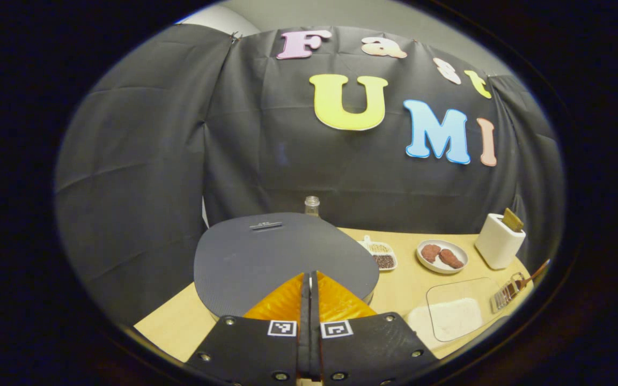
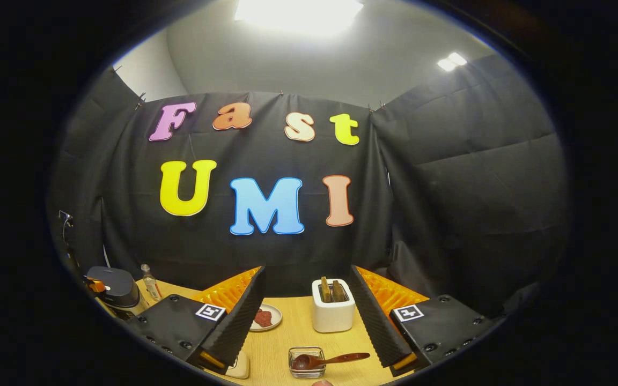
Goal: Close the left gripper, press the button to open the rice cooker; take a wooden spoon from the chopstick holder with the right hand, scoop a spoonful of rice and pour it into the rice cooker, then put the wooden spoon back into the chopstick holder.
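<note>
The rice cooker (image 1: 266, 257) has a flat grey lid, which is down. My left gripper (image 1: 309, 281) is shut with nothing in it, its tips right over the lid's near edge; whether they touch it I cannot tell. A wooden spoon (image 2: 341, 358) rests with its bowl in a small clear chopstick holder (image 2: 306, 365) on the table. My right gripper (image 2: 307, 273) is open above and just behind that holder, with the spoon low between its fingers. In the left gripper view the chopstick holder (image 1: 506, 294) and the spoon (image 1: 535, 273) lie at the far right. A clear box of white rice (image 1: 456, 316) sits beside them.
A wooden table (image 1: 180, 321) carries everything. A white slotted box (image 2: 333, 313) stands straight ahead of my right gripper. There is also a plate of reddish pieces (image 1: 442, 255), a small divided dish of grains (image 1: 379, 254) and a bottle (image 1: 312, 206) behind the cooker. The rice cooker (image 2: 116, 289) is far left in the right gripper view.
</note>
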{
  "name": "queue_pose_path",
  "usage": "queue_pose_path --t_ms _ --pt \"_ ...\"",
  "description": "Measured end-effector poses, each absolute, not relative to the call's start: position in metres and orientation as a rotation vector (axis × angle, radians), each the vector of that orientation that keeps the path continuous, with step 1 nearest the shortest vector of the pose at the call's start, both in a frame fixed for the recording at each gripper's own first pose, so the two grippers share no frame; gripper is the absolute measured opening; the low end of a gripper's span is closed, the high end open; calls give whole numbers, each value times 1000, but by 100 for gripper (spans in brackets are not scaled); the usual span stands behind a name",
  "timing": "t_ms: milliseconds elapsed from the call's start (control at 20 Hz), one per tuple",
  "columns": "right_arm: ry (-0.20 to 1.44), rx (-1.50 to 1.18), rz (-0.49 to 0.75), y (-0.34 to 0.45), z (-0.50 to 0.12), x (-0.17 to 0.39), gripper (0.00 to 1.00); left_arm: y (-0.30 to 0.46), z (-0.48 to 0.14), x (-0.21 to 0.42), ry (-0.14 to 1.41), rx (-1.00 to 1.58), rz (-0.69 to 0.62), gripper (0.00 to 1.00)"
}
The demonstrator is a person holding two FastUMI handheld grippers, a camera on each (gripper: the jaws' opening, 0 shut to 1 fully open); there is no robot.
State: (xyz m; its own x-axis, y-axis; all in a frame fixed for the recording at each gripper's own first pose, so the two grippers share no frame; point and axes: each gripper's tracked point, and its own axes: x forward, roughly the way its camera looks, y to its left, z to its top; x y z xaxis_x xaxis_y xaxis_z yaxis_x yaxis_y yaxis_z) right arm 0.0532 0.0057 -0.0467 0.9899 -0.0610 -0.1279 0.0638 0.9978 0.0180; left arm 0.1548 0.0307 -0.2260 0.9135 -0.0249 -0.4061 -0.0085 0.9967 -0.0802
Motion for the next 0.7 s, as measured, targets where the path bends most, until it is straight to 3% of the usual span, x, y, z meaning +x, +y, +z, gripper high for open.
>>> queue_pose_path --t_ms 200,350,550,700 --pt "124 25 -40 11 -45 57 98 29 -231 154 469 -79 1 3" --pt "116 36 -33 9 -44 58 98 31 -194 152 360 -54 19 2" --pt "129 40 -45 -5 -51 61 98 43 -93 154 102 26 64 2" --pt "145 53 -61 -20 -60 64 96 44 -41 147 3 7 71 1"
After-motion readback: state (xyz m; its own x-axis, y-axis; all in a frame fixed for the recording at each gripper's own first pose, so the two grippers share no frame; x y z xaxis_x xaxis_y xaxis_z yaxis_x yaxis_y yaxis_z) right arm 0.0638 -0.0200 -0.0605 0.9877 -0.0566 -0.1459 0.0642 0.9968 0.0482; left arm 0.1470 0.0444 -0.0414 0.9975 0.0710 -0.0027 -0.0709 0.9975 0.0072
